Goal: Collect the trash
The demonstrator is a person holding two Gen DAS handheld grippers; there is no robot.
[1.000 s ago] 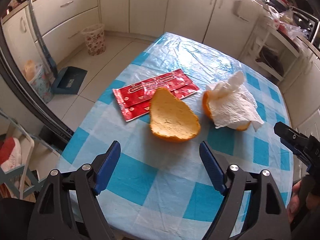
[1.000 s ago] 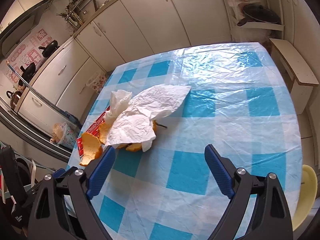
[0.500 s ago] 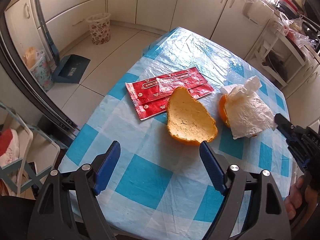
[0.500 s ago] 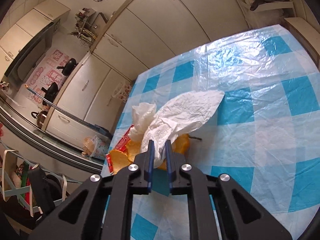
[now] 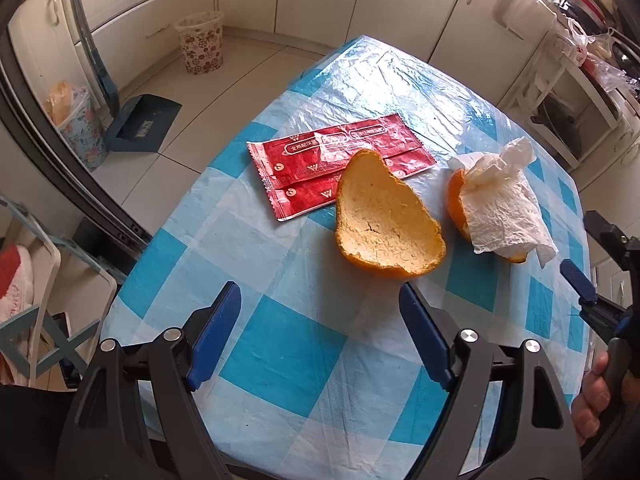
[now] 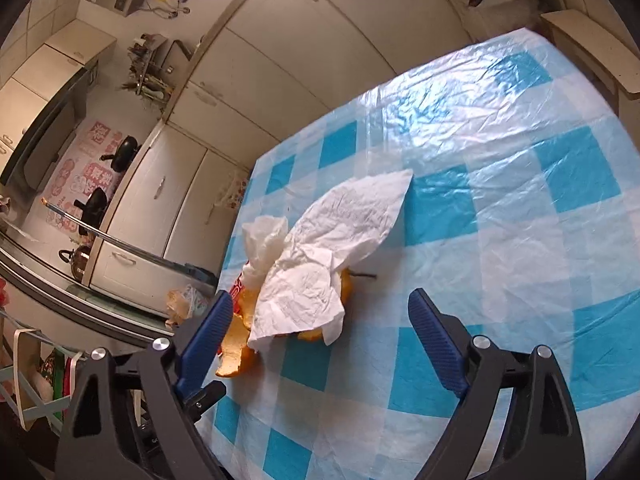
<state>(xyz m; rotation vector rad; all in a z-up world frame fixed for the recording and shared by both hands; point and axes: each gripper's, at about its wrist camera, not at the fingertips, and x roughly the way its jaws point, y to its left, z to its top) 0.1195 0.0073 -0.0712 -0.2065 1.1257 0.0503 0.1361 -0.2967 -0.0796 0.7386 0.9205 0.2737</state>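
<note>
Item: crumpled tissue [image 6: 320, 256] — light, limp, tears easily; draped over orange peel [image 5: 456, 204], right of the larger peel half [image 5: 384, 224]. Pinch a bunched fold. Right gripper [image 6: 320, 332] just reopened wide, empty; left gripper [image 5: 320, 336] wide, empty.

Bare tablecloth [image 5: 288, 344] lies before the peel [image 5: 384, 224]; tissue [image 6: 320, 264] blocks beyond.
</note>
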